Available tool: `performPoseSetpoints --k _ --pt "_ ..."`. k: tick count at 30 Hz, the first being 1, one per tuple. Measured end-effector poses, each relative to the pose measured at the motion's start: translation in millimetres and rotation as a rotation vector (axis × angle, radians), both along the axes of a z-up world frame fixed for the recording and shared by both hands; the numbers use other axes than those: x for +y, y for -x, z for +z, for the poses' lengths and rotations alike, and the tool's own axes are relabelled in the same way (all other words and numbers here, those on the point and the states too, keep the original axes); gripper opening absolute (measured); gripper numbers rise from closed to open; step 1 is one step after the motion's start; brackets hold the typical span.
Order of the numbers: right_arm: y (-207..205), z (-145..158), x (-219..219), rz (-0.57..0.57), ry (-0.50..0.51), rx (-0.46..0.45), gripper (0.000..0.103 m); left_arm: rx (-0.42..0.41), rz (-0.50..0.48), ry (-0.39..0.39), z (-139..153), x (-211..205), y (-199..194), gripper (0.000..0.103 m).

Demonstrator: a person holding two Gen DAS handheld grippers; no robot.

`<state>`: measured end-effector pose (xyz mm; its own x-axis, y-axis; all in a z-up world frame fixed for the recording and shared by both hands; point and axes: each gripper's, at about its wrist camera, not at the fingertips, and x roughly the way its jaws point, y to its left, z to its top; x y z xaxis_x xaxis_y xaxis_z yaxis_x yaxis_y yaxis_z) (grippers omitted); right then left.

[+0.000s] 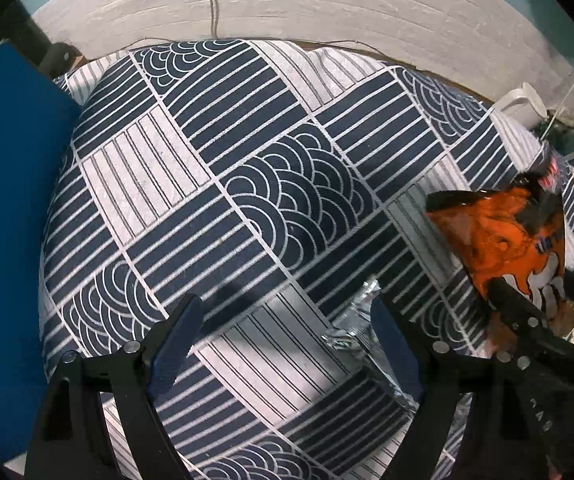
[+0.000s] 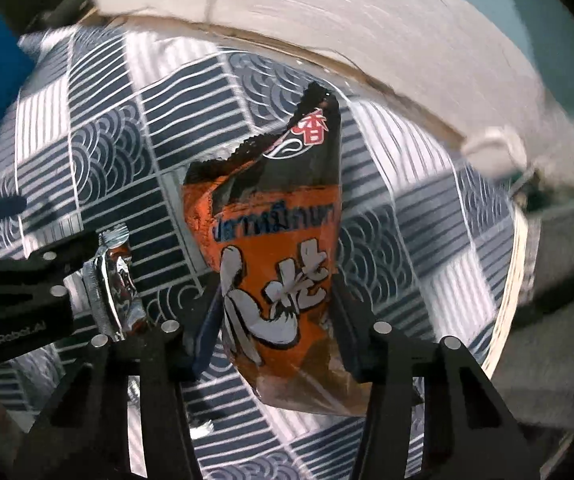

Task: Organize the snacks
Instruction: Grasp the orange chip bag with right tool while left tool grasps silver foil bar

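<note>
Jaws of the right gripper (image 2: 275, 320) clamp the orange snack bag (image 2: 275, 264) above the patterned tablecloth (image 1: 247, 184), presumably to move it, while the left gripper (image 1: 287, 344) gapes empty beside a silver packet (image 1: 355, 328).

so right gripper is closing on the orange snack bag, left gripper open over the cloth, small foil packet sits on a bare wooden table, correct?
One error: the foil packet lies on the navy-and-white patterned cloth, not bare wood; the left wrist view shows it. The rest stands: right gripper around the orange snack bag, left gripper open over the cloth.
</note>
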<state>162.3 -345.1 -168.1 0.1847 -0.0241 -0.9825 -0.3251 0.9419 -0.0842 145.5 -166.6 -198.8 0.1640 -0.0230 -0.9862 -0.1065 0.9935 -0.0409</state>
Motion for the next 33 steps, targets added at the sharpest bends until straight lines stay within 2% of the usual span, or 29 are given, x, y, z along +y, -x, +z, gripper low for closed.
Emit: performPoseSetpoints --k 4,9,19,23,25,27,29,33 --pt "1.3 2.8 -30.8 -0.149 -0.092 0.042 0.048 0.006 0.022 0.034 2.7 -10.2 8.8 0.087" --pt "10.7 9.1 -46.8 -0.201 -0.14 0.037 0.048 0.046 0.031 0.068 -7.3 -27.8 16.4 0.087" --pt "47.4 11.7 -57.6 -0.323 -0.2 0.053 0.048 0.043 -0.044 0.014 -21.6 -58.2 22.0 0.087" --pt "52.9 13.5 -56.7 -0.347 -0.211 0.055 0.048 0.012 -0.101 -0.021 -21.7 -68.7 21.2 0.07" --pt "53.1 13.8 -56.8 -0.349 -0.215 0.057 0.049 0.008 -0.114 0.0 -21.6 -69.6 18.1 0.062" --pt "51.8 14.4 -62.5 -0.354 -0.223 0.064 0.05 -0.003 -0.134 0.007 -18.7 -65.7 18.7 0.039" --pt "49.8 13.6 -65.7 -0.357 -0.229 0.07 0.053 0.002 -0.16 0.006 -18.2 -64.7 18.1 0.034" --pt "52.6 9.9 -61.8 -0.36 -0.218 0.076 0.055 -0.018 -0.178 0.013 -9.8 -42.9 17.6 0.031"
